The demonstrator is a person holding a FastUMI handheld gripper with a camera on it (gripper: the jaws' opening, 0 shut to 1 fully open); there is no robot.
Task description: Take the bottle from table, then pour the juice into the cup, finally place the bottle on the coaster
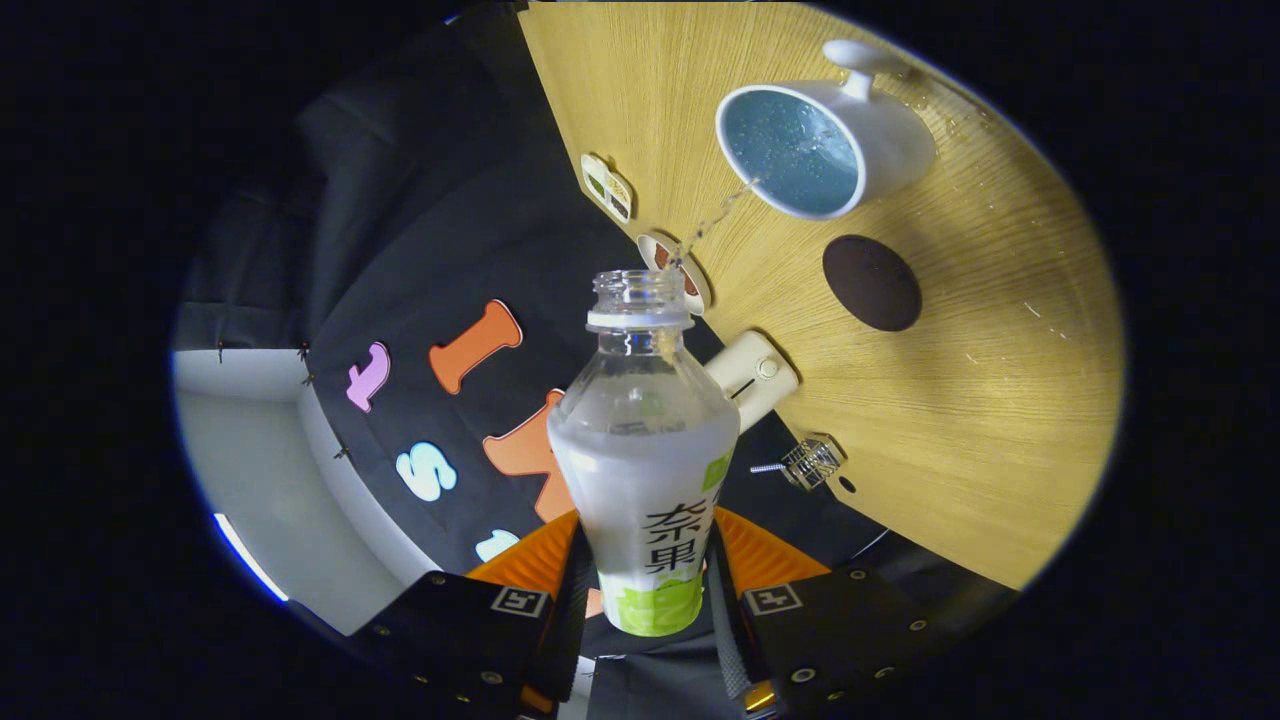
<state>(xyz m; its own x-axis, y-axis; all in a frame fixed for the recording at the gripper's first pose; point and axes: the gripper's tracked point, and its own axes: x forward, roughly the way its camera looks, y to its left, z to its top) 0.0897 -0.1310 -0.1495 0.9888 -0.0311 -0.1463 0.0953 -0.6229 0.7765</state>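
My gripper (650,590) is shut on a clear plastic bottle (645,450) with a white and green label, both fingers pressing its lower body. The bottle is uncapped and tilted, and the whole view is rolled over with it. A thin stream of liquid (715,222) runs from the bottle's mouth (640,290) toward the white cup (825,140), which stands on the wooden table (960,400) beyond the fingers. The cup has a blue inside with bubbly liquid in it and a handle on its far side. A dark round coaster (871,283) lies on the table beside the cup, nearer to me.
A cream-coloured cylindrical device (752,375) sits at the table's edge just past the bottle. A small wire-frame object (810,462) and two small round-cornered tags (608,186) lie along the same edge. Droplets (935,105) wet the table near the cup.
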